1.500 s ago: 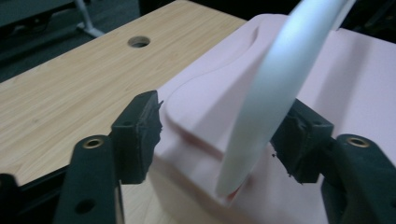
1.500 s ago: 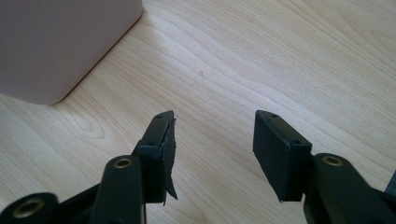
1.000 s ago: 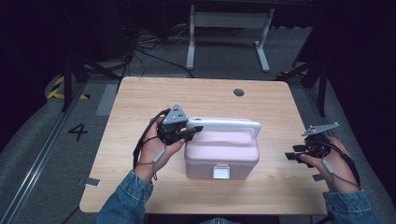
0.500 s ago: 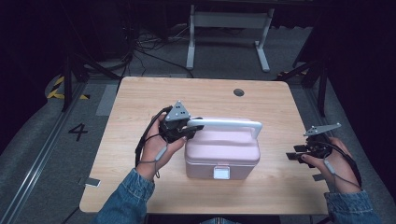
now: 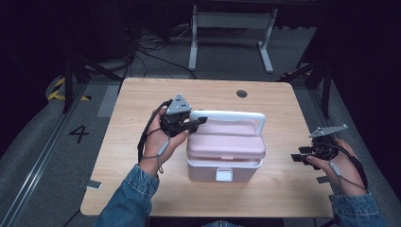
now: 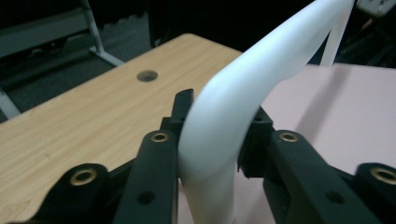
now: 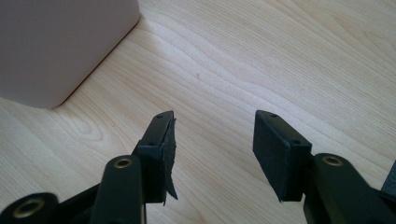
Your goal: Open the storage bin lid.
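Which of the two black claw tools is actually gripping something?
The left gripper, beside the pink box: its jaws are clamped on the white handle. The right gripper hangs open over bare table.

A light wooden table (image 5: pixel 142 184) with a round hole bears one pink box (image 5: pixel 222 153).

Bright table, dark surroundings, blurry close-ups
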The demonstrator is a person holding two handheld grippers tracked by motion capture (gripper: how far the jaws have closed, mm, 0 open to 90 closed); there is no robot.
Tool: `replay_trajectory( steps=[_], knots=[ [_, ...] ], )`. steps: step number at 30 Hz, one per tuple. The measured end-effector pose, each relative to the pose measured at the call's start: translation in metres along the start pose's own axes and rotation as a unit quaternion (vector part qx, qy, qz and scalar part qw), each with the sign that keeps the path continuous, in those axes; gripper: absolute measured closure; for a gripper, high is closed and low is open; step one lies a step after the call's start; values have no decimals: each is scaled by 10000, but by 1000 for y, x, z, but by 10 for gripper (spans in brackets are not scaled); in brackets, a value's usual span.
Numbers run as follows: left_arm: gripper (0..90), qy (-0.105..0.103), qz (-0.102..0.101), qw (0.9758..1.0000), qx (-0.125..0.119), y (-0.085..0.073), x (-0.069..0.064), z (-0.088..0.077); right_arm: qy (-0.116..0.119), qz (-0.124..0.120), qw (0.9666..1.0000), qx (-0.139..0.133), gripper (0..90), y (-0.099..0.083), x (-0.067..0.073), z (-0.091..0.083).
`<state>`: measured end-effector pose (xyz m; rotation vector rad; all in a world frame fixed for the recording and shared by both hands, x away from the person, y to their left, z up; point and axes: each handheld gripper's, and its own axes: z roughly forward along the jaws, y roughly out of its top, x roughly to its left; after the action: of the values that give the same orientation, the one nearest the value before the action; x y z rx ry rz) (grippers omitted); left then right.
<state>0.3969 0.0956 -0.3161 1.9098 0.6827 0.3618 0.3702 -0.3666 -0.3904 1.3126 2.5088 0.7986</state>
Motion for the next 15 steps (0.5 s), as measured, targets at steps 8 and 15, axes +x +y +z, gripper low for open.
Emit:
replay_trajectory(
  steps=[8,15],
  knots=[
    [715,126,29,9999,-29,9,8,2,8,-30,10000,-15,503,0,0,1],
    [722,234,35,9997,37,15,13,6,-1,-13,10000,-55,511,0,-1,0]
  ],
)
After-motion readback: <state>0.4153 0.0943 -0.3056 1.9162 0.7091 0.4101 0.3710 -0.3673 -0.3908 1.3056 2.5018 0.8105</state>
